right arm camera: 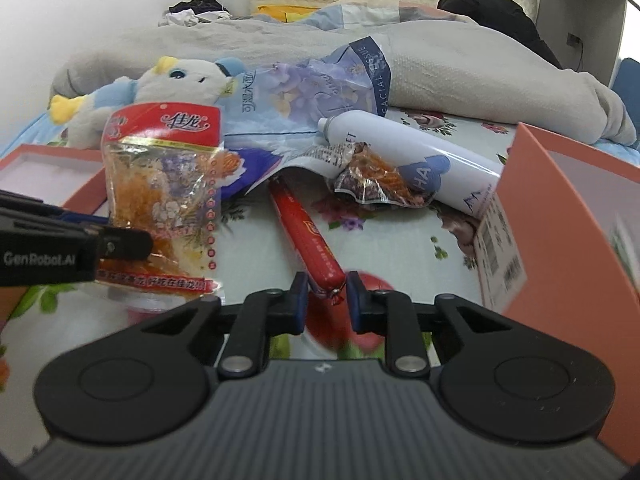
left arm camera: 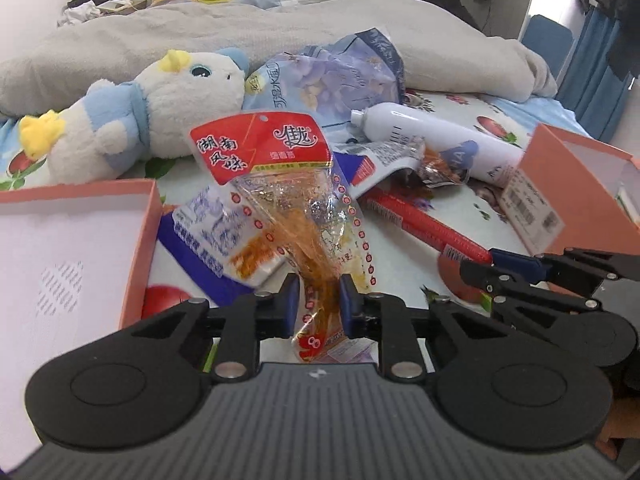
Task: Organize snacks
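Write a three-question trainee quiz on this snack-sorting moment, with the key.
1. True or false: the left gripper is shut on the clear red-topped snack bag.
2. What does the right gripper hold: A) white spray bottle, B) red sausage stick, C) plush toy?
3. Fill in: the crumpled snack wrapper lies against the white spray ____.

Key: 1 true; 2 B; 3 bottle.
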Motion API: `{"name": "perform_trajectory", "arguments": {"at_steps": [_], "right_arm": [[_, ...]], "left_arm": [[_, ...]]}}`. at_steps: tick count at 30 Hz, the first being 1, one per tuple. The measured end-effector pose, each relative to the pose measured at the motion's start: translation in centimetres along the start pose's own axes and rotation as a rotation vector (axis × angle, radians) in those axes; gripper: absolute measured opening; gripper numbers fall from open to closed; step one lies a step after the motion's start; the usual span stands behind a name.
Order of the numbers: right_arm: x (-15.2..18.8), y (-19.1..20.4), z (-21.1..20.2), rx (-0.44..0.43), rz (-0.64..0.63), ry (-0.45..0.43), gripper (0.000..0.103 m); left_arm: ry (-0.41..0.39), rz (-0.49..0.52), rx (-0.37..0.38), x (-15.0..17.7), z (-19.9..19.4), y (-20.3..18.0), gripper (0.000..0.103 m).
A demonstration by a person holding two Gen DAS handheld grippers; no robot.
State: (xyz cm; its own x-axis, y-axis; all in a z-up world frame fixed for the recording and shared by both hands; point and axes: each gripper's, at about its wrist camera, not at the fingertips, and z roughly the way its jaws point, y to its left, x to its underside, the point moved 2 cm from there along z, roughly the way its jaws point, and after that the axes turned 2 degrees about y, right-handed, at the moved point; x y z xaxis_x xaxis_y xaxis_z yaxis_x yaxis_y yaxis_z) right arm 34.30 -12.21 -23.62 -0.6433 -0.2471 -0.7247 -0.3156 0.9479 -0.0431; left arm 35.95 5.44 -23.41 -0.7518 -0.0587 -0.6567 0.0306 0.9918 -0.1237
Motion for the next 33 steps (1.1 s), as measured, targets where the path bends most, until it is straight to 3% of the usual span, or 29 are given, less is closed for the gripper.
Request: {"name": "perform_trajectory", "arguments": {"at_steps": [9, 16, 25, 27, 29, 31, 33], "right_arm": [[3.8, 0.2, -4.3, 0.002, -0.007, 0.039, 0.023], [6.8, 0.9, -8.2, 0.010, -0.030, 0.067, 0.023], [9.6, 0.4, -12.2, -0.037, 0.033, 0.142, 0.023], [10.2, 0.5, -12.8, -0.050, 0.038, 0.149, 0.022], [10.5, 0.4, -13.1, -0.071, 0.058, 0.157, 0.023], [10.9, 0.3, -13.3, -0.093, 0.072, 0.163, 0.023], [11.0, 0.1, -13.3, -0.105, 0.089, 0.170, 0.023]], "left_arm": [[0.045, -0.076, 0.095, 4.8, -3.3, -0.9, 0.024], [0.061, -0.051, 0.111, 8.1, -6.1, -1.9, 0.024], [0.090, -0.047, 0.130, 11.4, -9.0, -2.0, 0.025], [0.081, -0.065, 0.121, 11.9, -9.5, -1.7, 0.033], [0.074, -0.103, 0.130, 12.2, -9.8, -1.2, 0.057], [0.064, -0.136, 0.104, 12.3, -10.1, -0.7, 0.072], [0.047, -0.157, 0.080, 12.2, -10.5, -0.4, 0.073]]}}
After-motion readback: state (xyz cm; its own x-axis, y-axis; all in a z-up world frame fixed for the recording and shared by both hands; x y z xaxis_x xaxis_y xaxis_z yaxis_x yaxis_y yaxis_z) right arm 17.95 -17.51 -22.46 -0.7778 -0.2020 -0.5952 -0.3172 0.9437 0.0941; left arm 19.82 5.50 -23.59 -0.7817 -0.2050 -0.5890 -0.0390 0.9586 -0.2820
